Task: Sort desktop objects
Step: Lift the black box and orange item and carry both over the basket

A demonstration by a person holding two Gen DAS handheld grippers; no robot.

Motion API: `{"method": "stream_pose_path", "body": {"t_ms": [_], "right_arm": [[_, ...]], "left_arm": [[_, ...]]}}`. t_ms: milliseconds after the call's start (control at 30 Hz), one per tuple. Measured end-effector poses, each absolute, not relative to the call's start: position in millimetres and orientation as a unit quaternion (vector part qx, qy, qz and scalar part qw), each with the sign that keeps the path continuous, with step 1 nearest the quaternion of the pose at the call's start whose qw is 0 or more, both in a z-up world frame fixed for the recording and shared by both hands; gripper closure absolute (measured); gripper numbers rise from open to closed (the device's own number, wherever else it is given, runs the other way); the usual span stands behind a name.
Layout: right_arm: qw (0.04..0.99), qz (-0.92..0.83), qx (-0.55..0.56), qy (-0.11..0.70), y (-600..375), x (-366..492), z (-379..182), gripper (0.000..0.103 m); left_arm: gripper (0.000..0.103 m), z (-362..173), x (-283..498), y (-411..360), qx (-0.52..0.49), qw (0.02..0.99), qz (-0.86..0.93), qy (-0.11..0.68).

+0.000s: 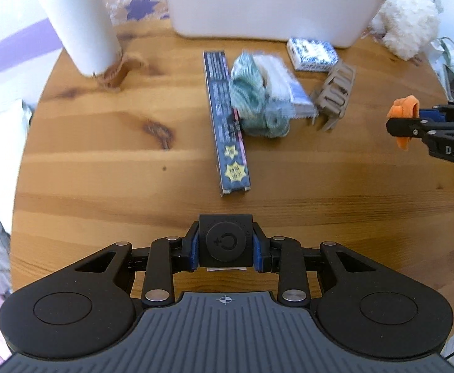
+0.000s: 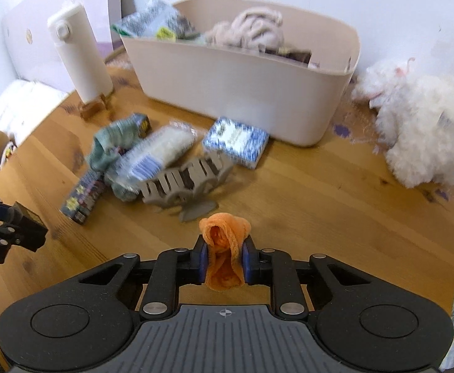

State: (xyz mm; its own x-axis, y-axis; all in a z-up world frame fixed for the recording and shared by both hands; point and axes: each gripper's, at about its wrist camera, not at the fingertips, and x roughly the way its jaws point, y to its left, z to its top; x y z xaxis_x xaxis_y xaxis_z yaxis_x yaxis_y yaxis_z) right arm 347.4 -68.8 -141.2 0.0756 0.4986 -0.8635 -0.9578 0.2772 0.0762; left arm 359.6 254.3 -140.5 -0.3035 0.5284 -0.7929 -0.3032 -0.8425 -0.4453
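L gripper (image 1: 226, 242), nearest the left wrist cam at 6 o'clock, has its jaws clamped on a small black cube (image 1: 226, 241) w/ a round face on top; blue pads press both its sides. Cube is held above the wooden table (image 1: 102, 161), not touching it.

R gripper (image 2: 225, 255), at 6 o'clock in the right wrist cam, has its jaws pressed together on a rolled orange cloth (image 2: 223, 248), which bulges out above and below the pads. From the left cam it shows at 3 o'clock.

Rest of the clutter sits mid-table, approx 12 o'clock from both grippers: long dark box (image 1: 227, 118) w/ yellow star stickers, a green cloth (image 1: 251, 99) lying against it, a clear packet (image 1: 284, 84) w/ white contents, a taupe hair claw clip (image 1: 334, 93), and a blue-white patterned box (image 1: 312, 53).

Behind them, a beige bin (image 2: 242, 87) holds fabric and packets. White bottle (image 2: 80, 56) stands at 11 o'clock, fluffy white toy (image 2: 419, 130) at 2 o'clock beside the bin.
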Motion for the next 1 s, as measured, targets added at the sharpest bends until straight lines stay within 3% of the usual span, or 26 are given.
{"method": "stream_pose_path", "body": {"t_ms": [1000], "right_arm": [[0.759, 0.532, -0.205, 0.315, -33, 395, -4, 0.083]], "left_arm": [[0.071, -7, 254, 201, -0.354, 0.231, 0.904, -0.059]]}}
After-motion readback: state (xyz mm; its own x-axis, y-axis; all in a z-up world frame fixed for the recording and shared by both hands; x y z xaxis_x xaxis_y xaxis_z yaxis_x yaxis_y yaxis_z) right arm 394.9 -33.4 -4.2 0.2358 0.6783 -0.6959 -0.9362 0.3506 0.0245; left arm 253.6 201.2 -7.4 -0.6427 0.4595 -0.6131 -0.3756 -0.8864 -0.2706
